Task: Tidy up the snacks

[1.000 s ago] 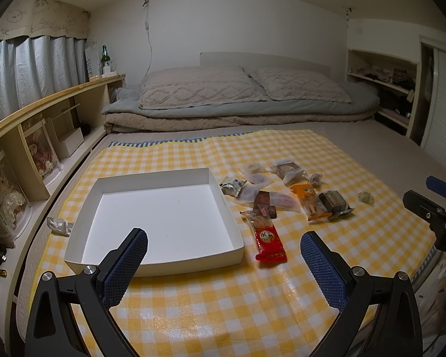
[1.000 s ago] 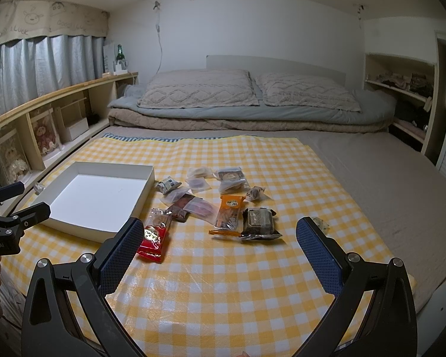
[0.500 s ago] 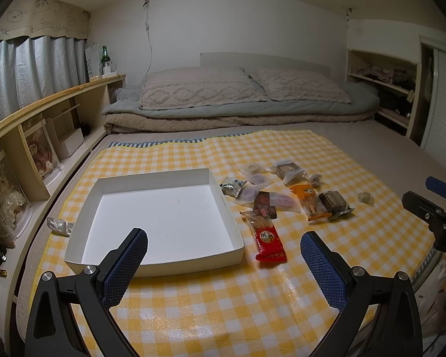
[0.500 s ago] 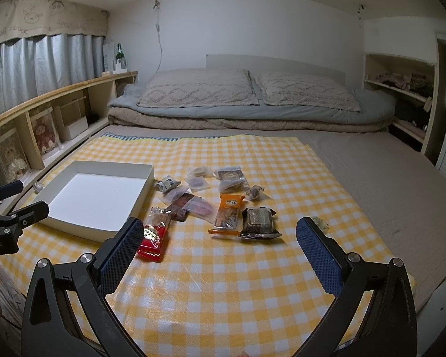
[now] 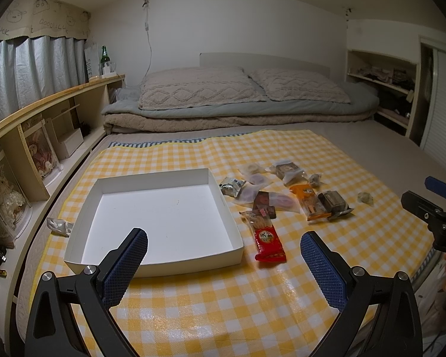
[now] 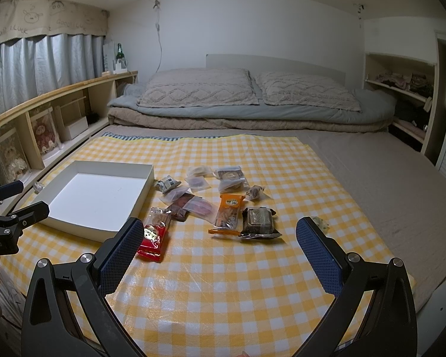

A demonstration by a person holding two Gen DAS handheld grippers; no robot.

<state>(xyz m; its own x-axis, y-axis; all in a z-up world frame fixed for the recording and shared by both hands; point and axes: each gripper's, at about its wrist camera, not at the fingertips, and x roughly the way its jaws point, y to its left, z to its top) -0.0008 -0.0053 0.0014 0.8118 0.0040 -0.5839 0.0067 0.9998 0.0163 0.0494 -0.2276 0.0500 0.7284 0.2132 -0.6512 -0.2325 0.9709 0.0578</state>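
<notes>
Holding both tongs above the near edge of the yellow checked cloth point(image 6: 223, 282), I have my left tongs point(image 5: 224, 245) spread wide with nothing between the 2 blue pads, and my right tongs point(image 6: 220, 238) spread just as wide, also gripping nothing. The white box point(image 5: 151, 255) sits on the cloth's left side, its floor bare, with a crumpled silver wrapper point(image 5: 58, 226) lying just beyond its left wall. To the right of the box the snacks lie loose in a cluster on the cloth: a red packet point(image 5: 267, 238) nearest me and just beside the box's right wall, a dark brown packet point(image 5: 263, 205) touching its far end, an orange packet point(image 6: 229, 212) beside a dark wrapped cake point(image 6: 258, 220), a silver pouch point(image 5: 230, 185) near the box's far corner, and several clear bags point(image 6: 232, 177) further back. A small pale sweet point(image 5: 365, 197) lies apart at the right. Behind the cloth, 2 pillows point(image 6: 199, 87) rest on folded bedding.
</notes>
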